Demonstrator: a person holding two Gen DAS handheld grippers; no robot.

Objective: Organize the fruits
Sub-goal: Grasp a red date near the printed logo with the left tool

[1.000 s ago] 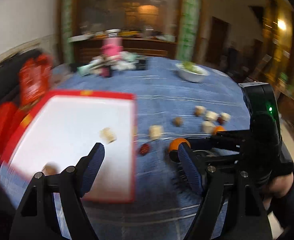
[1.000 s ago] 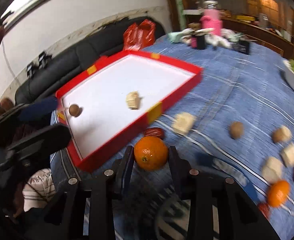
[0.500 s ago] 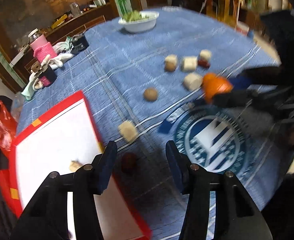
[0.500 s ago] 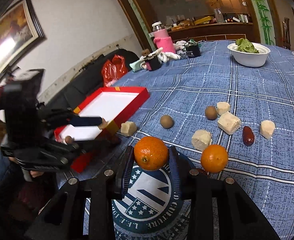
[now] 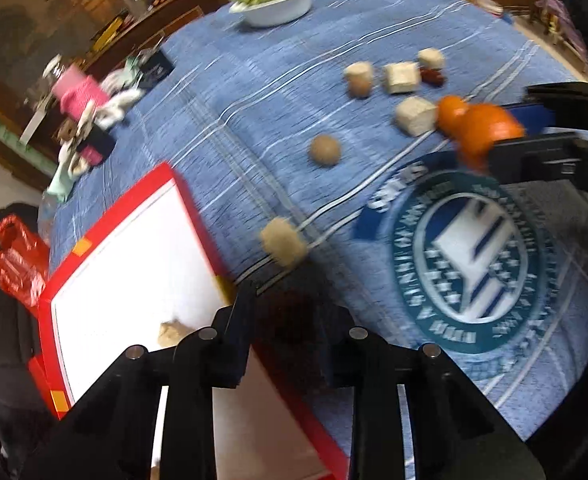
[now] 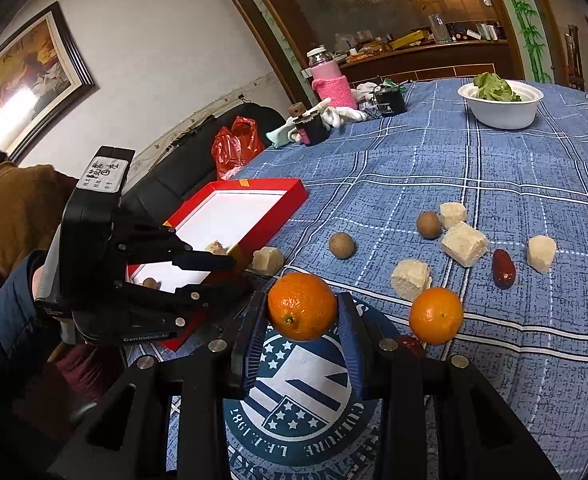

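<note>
L gripper [image 5: 286, 320] sits low centre of the left wrist view, pointing steeply down at the table edge of the red tray [image 5: 182, 184]. Jaws closing right now, w/ a dark reddish fruit, prob. a red date [image 5: 290, 312], in the gap between them. It's blurred and in shadow, so can't tell if the pads are pressing on it yet. From the right wrist view, same gripper shows at mid-left, tips right by the tray's near corner, the date itself hidden behind them.

R gripper [image 6: 302, 320] at bottom centre of its own view: jaws pinching an orange [image 6: 302, 306], pads tight on both sides, fruit lifted clear of the blue checked cloth [image 6: 494, 168].

Key relation: tray lies up and left of the R gripper in its view, w/ the L gripper standing between orange and tray. For the L, tray wall is just left of the jaws, so the date has only a short hop over the rim. L is clearly the nearer hand to the tray. Date's long axis: can't read it, too dark.

Rest of the fruit: second orange [image 6: 436, 315] lower right of the R view, another date [image 6: 503, 269] beyond it, two brown round fruits [image 6: 341, 245] mid-frame, pale cubes [image 6: 464, 243] scattered around. Tray already holds a pale piece [image 6: 216, 247] and a small brown one [image 6: 149, 282].

I'd say L goes in first, R waits for room.
</note>
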